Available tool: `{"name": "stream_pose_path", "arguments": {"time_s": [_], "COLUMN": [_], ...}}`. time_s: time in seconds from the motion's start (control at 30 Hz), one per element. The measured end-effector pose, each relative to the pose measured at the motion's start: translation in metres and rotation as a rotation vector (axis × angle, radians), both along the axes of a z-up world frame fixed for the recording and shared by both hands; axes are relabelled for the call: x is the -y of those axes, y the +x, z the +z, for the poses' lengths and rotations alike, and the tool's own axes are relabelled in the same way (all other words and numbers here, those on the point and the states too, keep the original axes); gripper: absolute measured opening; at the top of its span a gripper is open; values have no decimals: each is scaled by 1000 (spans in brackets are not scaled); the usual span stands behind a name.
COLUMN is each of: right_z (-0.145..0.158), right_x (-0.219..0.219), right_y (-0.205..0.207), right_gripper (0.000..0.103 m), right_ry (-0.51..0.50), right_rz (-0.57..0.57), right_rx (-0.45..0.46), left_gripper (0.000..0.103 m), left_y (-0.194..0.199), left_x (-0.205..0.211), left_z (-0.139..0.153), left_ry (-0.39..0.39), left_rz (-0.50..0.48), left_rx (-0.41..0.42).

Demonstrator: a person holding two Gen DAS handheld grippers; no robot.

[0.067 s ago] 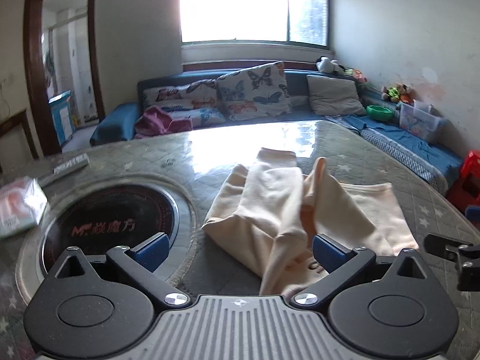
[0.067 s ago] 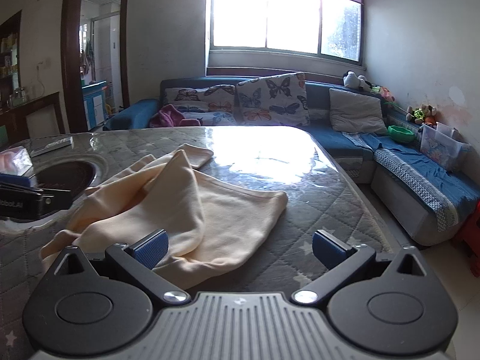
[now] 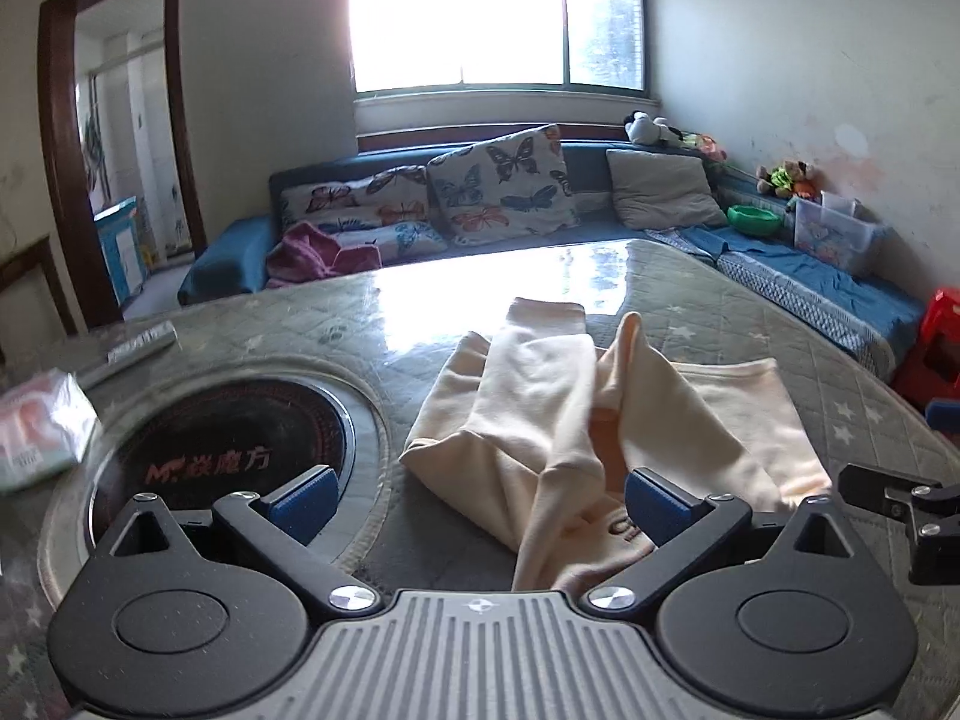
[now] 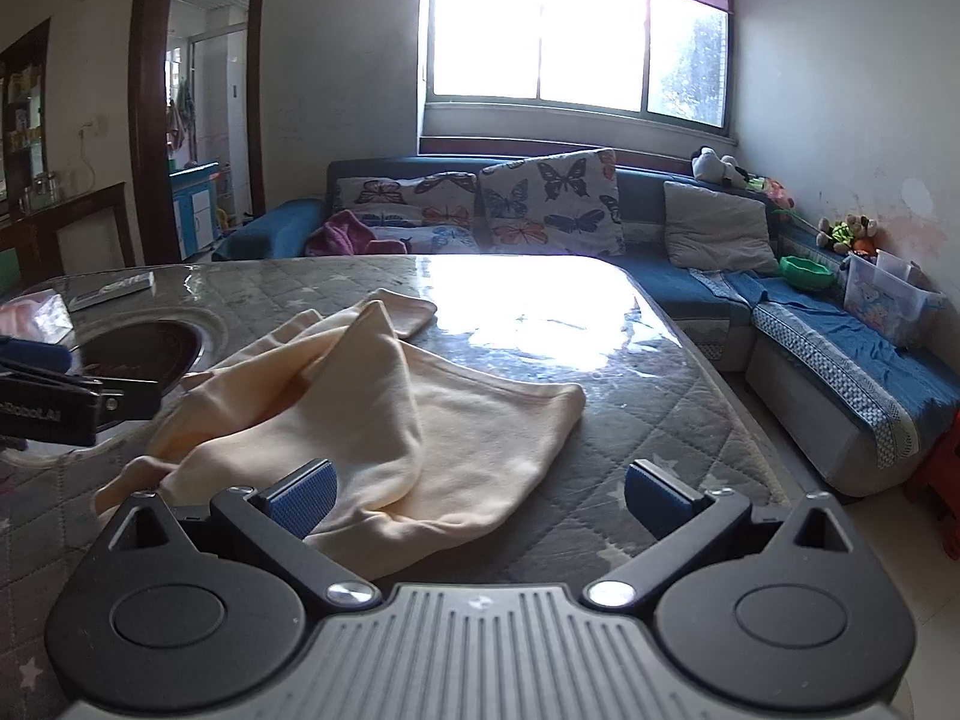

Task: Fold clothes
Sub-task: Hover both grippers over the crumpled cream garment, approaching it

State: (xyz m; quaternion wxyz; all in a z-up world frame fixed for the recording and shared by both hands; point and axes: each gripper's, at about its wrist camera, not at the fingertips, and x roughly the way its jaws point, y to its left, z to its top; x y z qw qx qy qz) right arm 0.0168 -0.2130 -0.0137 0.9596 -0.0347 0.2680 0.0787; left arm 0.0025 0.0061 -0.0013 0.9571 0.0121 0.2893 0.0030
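A cream sweatshirt [image 3: 576, 420] is lying crumpled on the quilted worktop [image 3: 750, 330], just beside the round inset hotplate [image 3: 228, 444], with one sleeve laid over the body and another fold standing up in a peak. It is being judged as light, soft and limp: the fleece is likely to sag and drag when lifted, is not fragile, and is unlikely to slip from ribbed pads. Hold is best being taken at a doubled edge, such as the near hem corner [image 4: 384, 540] or the cuff, rather than on the flat panel.

The left claw [image 3: 480, 498] is being held fully open, with nothing gripped, though cloth is lying between its fingers. The right claw [image 4: 480, 495] is likewise being held wide open and empty, its left pad over the hem.

Against the earlier frame, nothing is being seen to differ: garment and both claws are keeping their places.
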Motion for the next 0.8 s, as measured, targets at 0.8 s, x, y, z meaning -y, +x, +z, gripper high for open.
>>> {"name": "stream_pose_path", "arguments": {"time_s": [0.8], "right_z": [23], "right_x": [-32], "right_y": [-54], "right_gripper": [103], "right_ry": [-25], "right_rz": [108], "right_rx": [66], "left_gripper": [103], "left_y": [-22], "left_x": [-8], "left_z": [-1], "left_ry": [15], "left_rz": [-92], "left_rx": [-34]}}
